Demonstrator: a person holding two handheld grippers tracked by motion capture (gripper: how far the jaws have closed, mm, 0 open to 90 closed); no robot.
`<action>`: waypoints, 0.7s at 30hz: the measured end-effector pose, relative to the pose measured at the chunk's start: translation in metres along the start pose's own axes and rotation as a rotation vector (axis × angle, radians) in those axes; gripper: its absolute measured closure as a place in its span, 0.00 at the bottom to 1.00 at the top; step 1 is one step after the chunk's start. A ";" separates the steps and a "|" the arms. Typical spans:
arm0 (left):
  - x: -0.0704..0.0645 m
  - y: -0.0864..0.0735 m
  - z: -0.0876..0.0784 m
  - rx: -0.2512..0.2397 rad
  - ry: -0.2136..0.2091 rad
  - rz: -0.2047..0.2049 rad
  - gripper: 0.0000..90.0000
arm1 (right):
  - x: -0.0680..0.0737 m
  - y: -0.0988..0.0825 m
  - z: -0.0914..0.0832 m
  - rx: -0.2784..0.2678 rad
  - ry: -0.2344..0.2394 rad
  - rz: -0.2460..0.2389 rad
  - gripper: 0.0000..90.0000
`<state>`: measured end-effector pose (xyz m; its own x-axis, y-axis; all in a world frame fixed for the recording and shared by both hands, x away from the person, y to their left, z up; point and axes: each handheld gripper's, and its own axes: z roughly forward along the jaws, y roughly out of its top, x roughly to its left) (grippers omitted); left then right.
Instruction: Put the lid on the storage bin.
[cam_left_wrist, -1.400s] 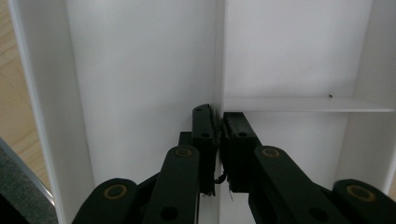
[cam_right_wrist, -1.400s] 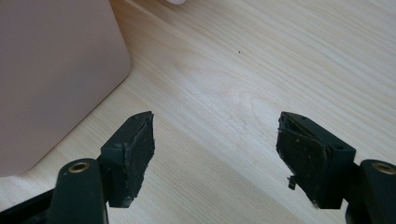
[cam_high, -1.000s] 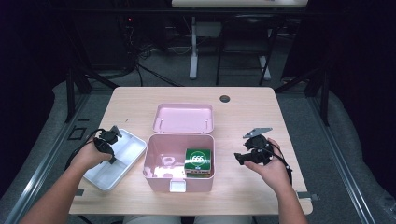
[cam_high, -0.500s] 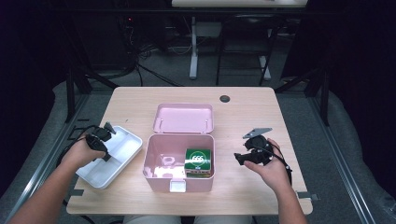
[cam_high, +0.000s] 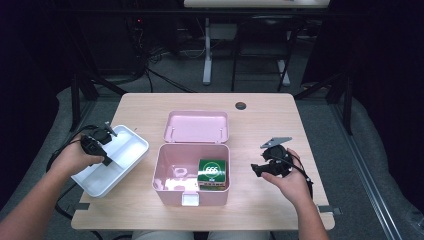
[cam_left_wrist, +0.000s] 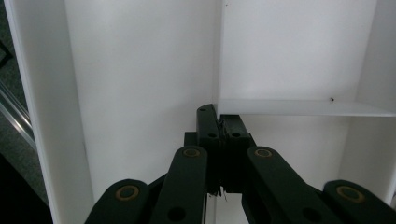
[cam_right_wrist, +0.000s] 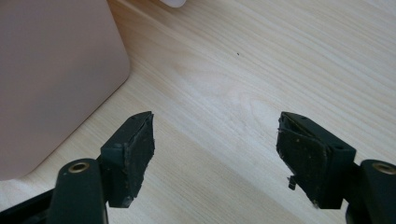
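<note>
Left gripper view is showing the left gripper (cam_left_wrist: 219, 123) with its jaws fully closed, pinching the thin inner divider (cam_left_wrist: 299, 107) of the white tray (cam_left_wrist: 140, 84); the tray's floor is spreading out beyond and to both sides of the jaws. From above, the left gripper (cam_high: 98, 142) is gripping the tray (cam_high: 127, 150) at the worktop's (cam_high: 265, 120) left edge, and the tray is looking tilted, one end off the surface. Judging by its thin moulded plastic, the tray is probably handling as light, stiff and somewhat slick, so a pinch on a divider or rim is the sensible hold, though it may be swinging around that single grip. The right gripper (cam_right_wrist: 215, 144) is holding its jaws wide apart over bare wood, gripping nothing, with the pink box (cam_right_wrist: 51, 79) just beyond the jaw at left. That open box (cam_high: 192, 172) is carrying a green packet (cam_high: 213, 174).
</note>
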<state>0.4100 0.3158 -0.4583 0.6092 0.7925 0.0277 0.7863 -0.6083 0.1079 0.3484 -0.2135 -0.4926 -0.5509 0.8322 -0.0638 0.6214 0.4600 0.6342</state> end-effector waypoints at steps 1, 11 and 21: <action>0.000 0.000 -0.003 -0.002 0.002 0.006 0.99 | 0.000 0.000 0.000 0.000 -0.001 0.000 0.30; -0.004 -0.001 -0.036 0.007 0.020 0.099 0.99 | 0.000 0.000 0.001 0.001 0.004 0.004 0.30; -0.024 0.003 -0.057 0.000 0.042 0.242 0.99 | -0.001 -0.001 0.002 0.004 0.008 0.007 0.30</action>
<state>0.3923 0.2971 -0.4024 0.7748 0.6251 0.0940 0.6183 -0.7804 0.0929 0.3492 -0.2140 -0.4953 -0.5508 0.8329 -0.0531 0.6278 0.4554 0.6313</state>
